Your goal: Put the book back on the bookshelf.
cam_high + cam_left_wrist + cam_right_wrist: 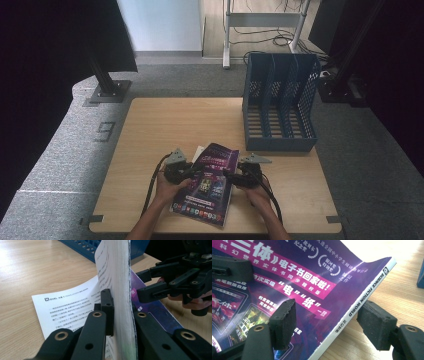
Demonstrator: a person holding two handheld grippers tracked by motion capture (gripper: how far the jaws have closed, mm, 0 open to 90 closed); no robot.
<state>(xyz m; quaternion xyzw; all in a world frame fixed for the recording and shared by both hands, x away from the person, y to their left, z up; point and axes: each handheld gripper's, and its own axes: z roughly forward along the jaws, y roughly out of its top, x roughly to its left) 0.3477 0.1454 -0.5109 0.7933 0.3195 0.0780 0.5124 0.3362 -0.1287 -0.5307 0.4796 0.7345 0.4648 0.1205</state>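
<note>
Your left tool (186, 171) is pressed together on the open edge of the magazine (207, 187), pinching the block of pages; in the left gripper view the pages (122, 290) stand upright between its black pads, with one loose white sheet (67, 307) curling away onto the surface (165, 125). Your right tool (231, 176) sits spread astride the spine side: in the right gripper view one pad (283, 322) hangs over the purple cover and the other (375, 325) stands off the spine (362, 300), neither pressing.

The magazine lies at the near middle of the surface, tilted, with the blue file rack (280, 102) at the far right, well apart from it.

To do this step well, bring the right pads fully across the spine before you squeeze, so they bite on the stiff bound edge rather than on the cover alone. Keep the left pinch steady while you do it, or the pages may slide. Gather the loose sheet into the grip if you can; it looks likely to bend or snag once you lift towards the rack.
</note>
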